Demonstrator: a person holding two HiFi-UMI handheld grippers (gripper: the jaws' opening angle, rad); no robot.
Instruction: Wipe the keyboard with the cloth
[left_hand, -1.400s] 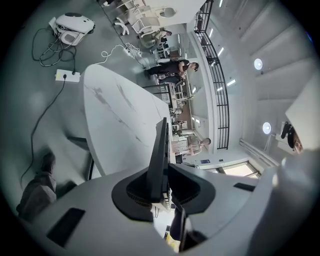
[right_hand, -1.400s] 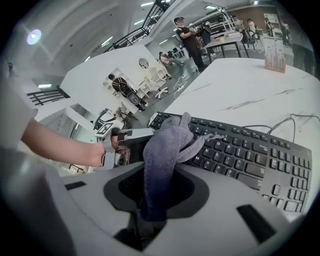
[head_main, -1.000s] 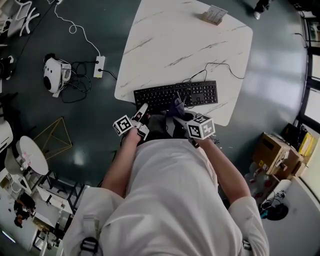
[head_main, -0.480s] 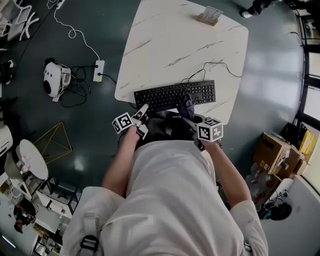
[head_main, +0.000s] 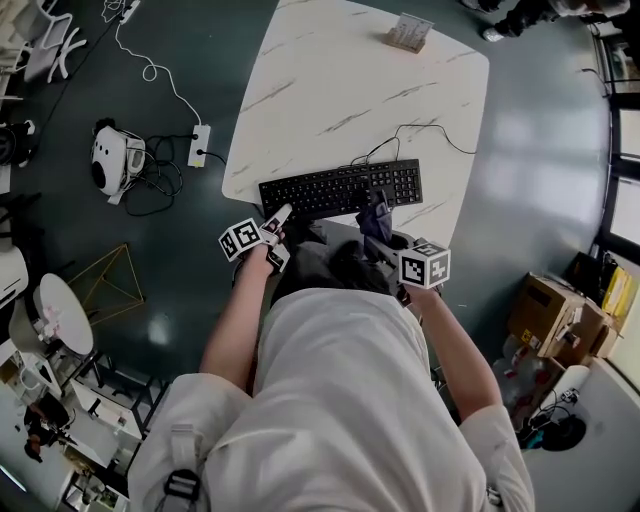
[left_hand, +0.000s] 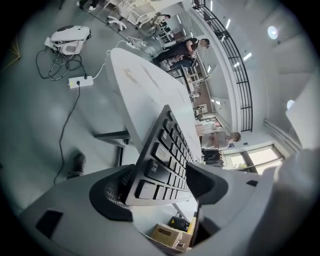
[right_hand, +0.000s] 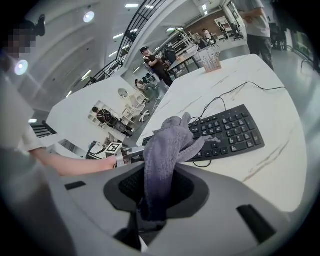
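A black keyboard (head_main: 335, 190) lies at the near edge of the white marble table (head_main: 350, 90). My left gripper (head_main: 275, 222) is at its near left corner. In the left gripper view the keyboard (left_hand: 165, 150) end sits between the jaws of the left gripper (left_hand: 157, 187). They have just been opening and stand open, with a gap on the right side. My right gripper (head_main: 380, 236) is shut on a grey-purple cloth (head_main: 375, 215) at the keyboard's near edge, right of middle. In the right gripper view the cloth (right_hand: 167, 145) rises from the right gripper (right_hand: 157, 192) in front of the keyboard (right_hand: 230, 130).
The keyboard's cable (head_main: 420, 135) loops across the table. A small card stand (head_main: 408, 32) sits at the far edge. On the floor are a power strip (head_main: 199, 145), a white device (head_main: 110, 160) and cardboard boxes (head_main: 545, 310). People stand in the background.
The right gripper has carried the cloth to the right along the keyboard's near edge. The left gripper has stayed at the keyboard's near left corner.
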